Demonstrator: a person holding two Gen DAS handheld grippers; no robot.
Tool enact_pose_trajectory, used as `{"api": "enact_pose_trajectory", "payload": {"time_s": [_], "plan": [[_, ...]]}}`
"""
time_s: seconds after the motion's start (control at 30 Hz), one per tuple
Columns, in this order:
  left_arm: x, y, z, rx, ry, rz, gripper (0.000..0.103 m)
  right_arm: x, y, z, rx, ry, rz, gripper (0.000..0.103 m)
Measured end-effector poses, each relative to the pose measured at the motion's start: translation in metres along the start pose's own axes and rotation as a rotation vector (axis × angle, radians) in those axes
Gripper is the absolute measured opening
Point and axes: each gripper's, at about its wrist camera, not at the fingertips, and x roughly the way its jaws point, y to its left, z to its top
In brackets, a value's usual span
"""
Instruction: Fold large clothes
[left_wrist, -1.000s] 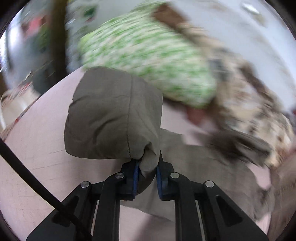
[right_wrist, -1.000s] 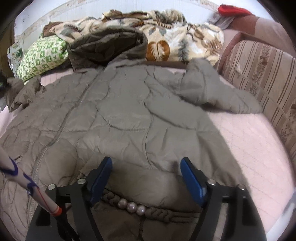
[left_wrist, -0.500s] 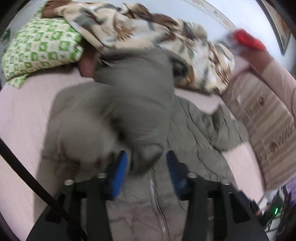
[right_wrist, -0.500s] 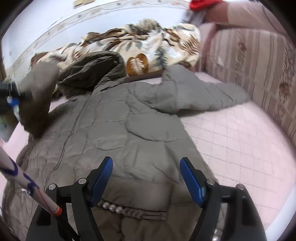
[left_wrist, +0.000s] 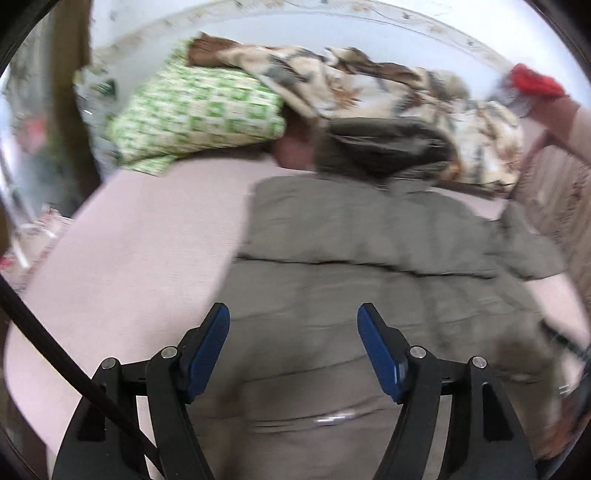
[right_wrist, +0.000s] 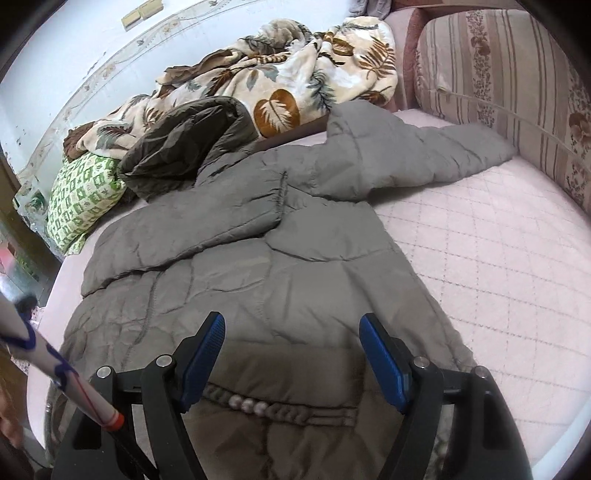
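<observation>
One grey-brown quilted puffer jacket (right_wrist: 258, 266) lies flat on the pink quilted bed (right_wrist: 498, 266), one sleeve folded across its chest and one spread toward the striped headboard (right_wrist: 517, 74). The left claw (left_wrist: 293, 347), jaws just opened and empty, and the right claw (right_wrist: 291, 354), wide and empty, hover above it. Only the left view shows the red cloth (left_wrist: 535, 81).

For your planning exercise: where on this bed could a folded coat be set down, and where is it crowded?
Free: the quilted bedcover between the coat and striped cushion, below the outstretched sleeve; also a bare strip left of the coat. Crowded: the far end, with pillow, blanket and hood.
</observation>
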Motion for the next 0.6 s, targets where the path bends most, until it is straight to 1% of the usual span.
{"api": "enact_pose_trajectory", "payload": {"time_s": [0.03,0.13,0.2,0.27,0.3,0.33,0.37,0.4,0.43,0.47,0.5,0.53,0.57,0.6], "plan": [[0.004,0.007,-0.005,0.006,-0.003,0.028,0.075,0.000,0.001,0.005,0.013,0.006,0.009,0.080],[0.019,0.026,-0.014,-0.012,0.029,0.071,0.075,0.015,0.008,0.031,0.046,0.050,0.022,0.080],[0.029,0.039,-0.017,-0.041,0.046,0.065,0.075,0.034,0.014,0.048,0.052,0.070,-0.012,0.080],[0.039,0.047,-0.017,-0.078,0.069,0.034,0.075,0.064,0.025,0.066,0.031,0.105,-0.070,0.079],[0.043,0.051,-0.018,-0.090,0.083,0.017,0.075,0.083,0.029,0.073,0.027,0.140,-0.099,0.075],[0.046,0.053,-0.019,-0.099,0.096,0.002,0.075,0.100,0.033,0.079,0.029,0.171,-0.112,0.057],[0.050,0.054,-0.019,-0.103,0.107,-0.011,0.075,0.116,0.038,0.085,0.029,0.206,-0.113,0.033],[0.053,0.053,-0.019,-0.100,0.115,-0.015,0.075,0.129,0.043,0.090,0.025,0.233,-0.110,0.026],[0.056,0.052,-0.019,-0.096,0.122,-0.014,0.075,0.139,0.046,0.096,0.024,0.245,-0.112,0.021],[0.058,0.051,-0.020,-0.089,0.124,-0.010,0.075,0.150,0.051,0.103,0.025,0.245,-0.141,0.021],[0.060,0.050,-0.020,-0.082,0.124,-0.003,0.075,0.160,0.053,0.110,0.023,0.244,-0.192,0.021],[0.060,0.049,-0.018,-0.079,0.123,0.004,0.075,0.172,0.053,0.116,0.019,0.253,-0.264,0.021],[0.059,0.049,-0.018,-0.079,0.117,0.014,0.075,0.179,0.052,0.118,0.017,0.263,-0.317,0.017],[0.056,0.049,-0.017,-0.082,0.110,0.015,0.075,0.184,0.051,0.120,0.016,0.267,-0.357,0.017]]}}
